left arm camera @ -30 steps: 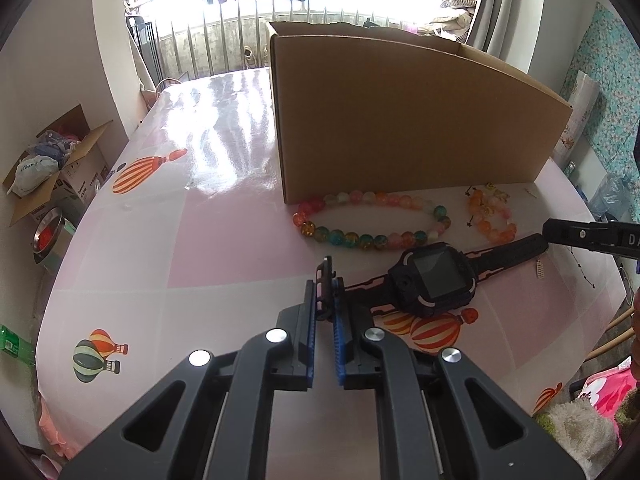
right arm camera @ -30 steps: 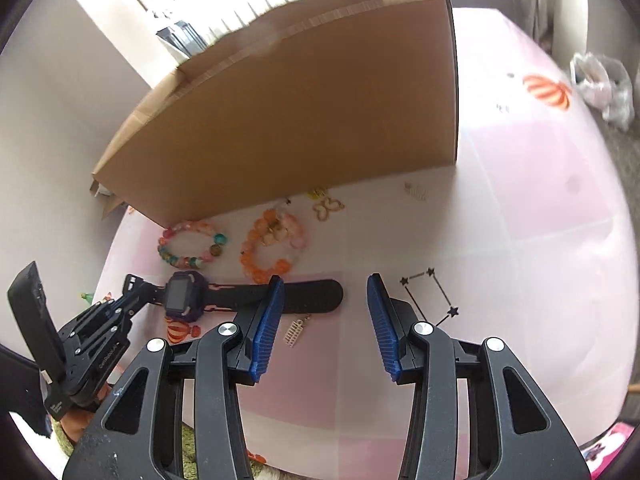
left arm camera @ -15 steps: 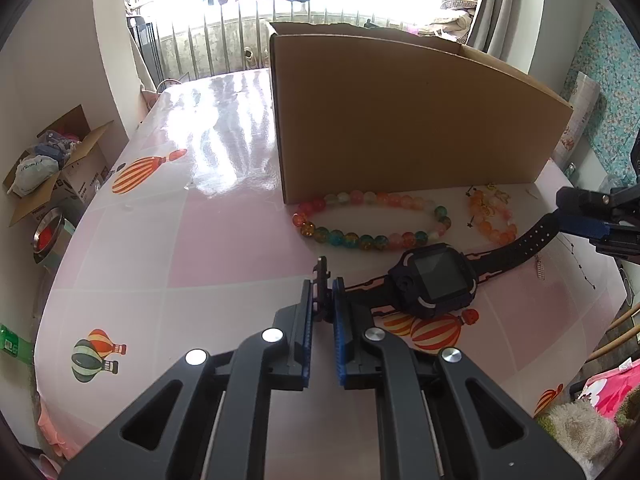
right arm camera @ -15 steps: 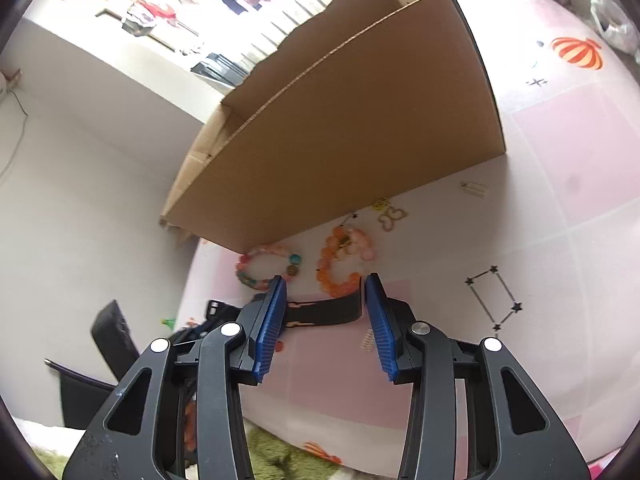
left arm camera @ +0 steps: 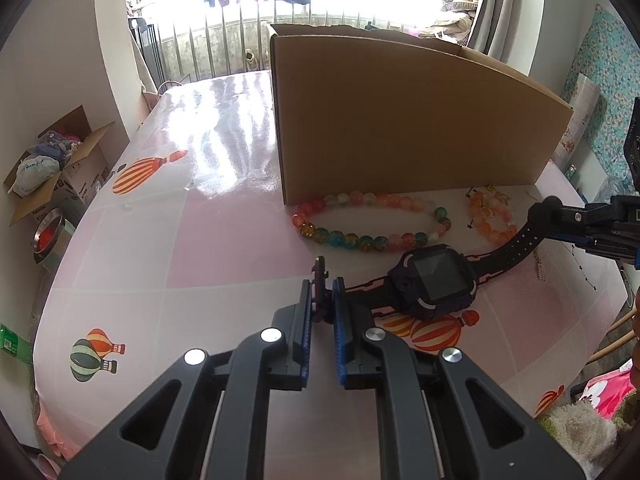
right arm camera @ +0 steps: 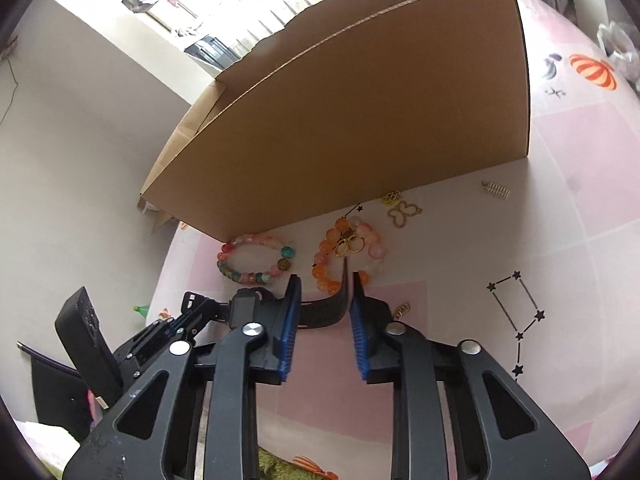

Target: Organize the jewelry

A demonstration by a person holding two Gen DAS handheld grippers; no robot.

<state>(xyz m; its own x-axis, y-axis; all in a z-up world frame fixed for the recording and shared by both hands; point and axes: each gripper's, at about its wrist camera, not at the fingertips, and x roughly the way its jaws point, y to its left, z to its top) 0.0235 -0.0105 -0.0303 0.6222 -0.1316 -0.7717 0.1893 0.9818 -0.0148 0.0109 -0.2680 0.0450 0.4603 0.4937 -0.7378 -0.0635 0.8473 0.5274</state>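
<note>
Watch (left arm camera: 434, 280) with a black strap is lying face up on the worktop (left arm camera: 208, 248), stretched between the two tools. Left hand-held gripper (left arm camera: 322, 300) is pinching the buckle end of the strap between nearly closed jaws. Right hand-held gripper (right arm camera: 322, 300) is sitting with its jaws parted around the free strap end, which is curling up between the blue pads; the pads are not yet pressing it, so that end is looking unheld.

Trouble is likely coming from the strap itself: it is thin, springy and standing on edge, so it could be slipping out sideways as the right jaws are closing, or twisting if the two tools are pulling at different heights. A pull from one side alone could be dragging the watch into the beaded bracelet (left arm camera: 372, 220) just beyond it, or into the orange bracelet (right arm camera: 348, 254) lying just ahead of the right tips, with gold rings (right arm camera: 348, 246) resting inside it.

Cardboard box (left arm camera: 400, 120) is walling off the far side close behind the bracelets, leaving little room forward. Open worktop is spreading out to the left, and the near edge is running close below both tools.
</note>
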